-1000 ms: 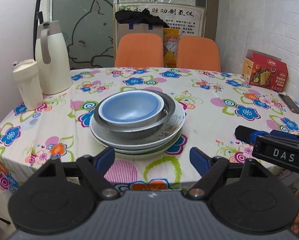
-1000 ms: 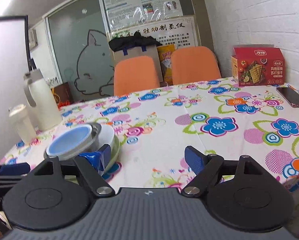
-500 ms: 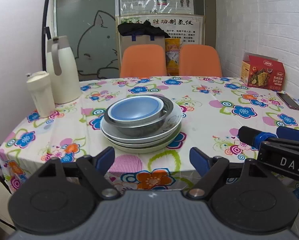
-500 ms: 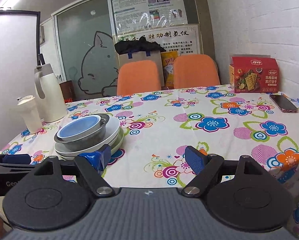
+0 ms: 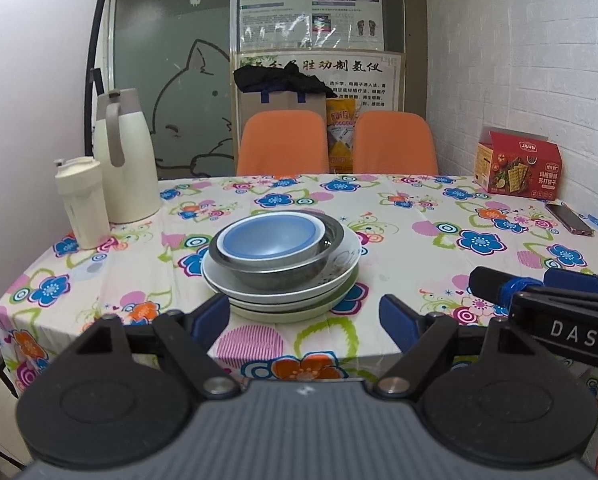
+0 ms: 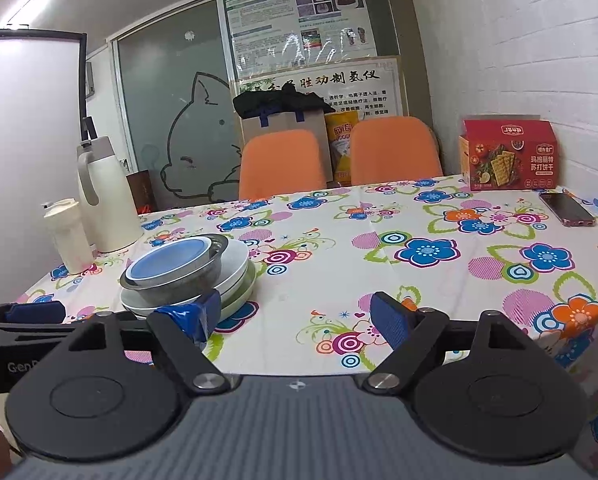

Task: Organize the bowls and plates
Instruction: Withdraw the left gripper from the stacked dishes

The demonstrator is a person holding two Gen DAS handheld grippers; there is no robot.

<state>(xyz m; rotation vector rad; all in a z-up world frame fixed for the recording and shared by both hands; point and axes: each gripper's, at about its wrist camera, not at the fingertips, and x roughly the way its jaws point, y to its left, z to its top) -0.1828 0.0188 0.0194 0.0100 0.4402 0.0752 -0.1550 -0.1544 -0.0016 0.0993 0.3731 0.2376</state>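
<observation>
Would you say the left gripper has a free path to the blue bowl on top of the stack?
Probably yes. The left gripper is open and empty, aimed at the stack, and nothing stands between it and the blue bowl, which sits uppermost in the metal bowl.

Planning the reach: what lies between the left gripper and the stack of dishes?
Nothing but flowered tablecloth. In the left wrist view the left gripper hangs open just short of the stack of dishes.

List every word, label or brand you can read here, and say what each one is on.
"DAS": on the right hand-held gripper.
"Gen", cut off: on the left hand-held gripper.
"苏打饼干": on the red cracker box; its brand logo is too small to read.
"胜动制氢仪", partly hidden: on the wall sign.
Green-headed poster: too small to read.
</observation>
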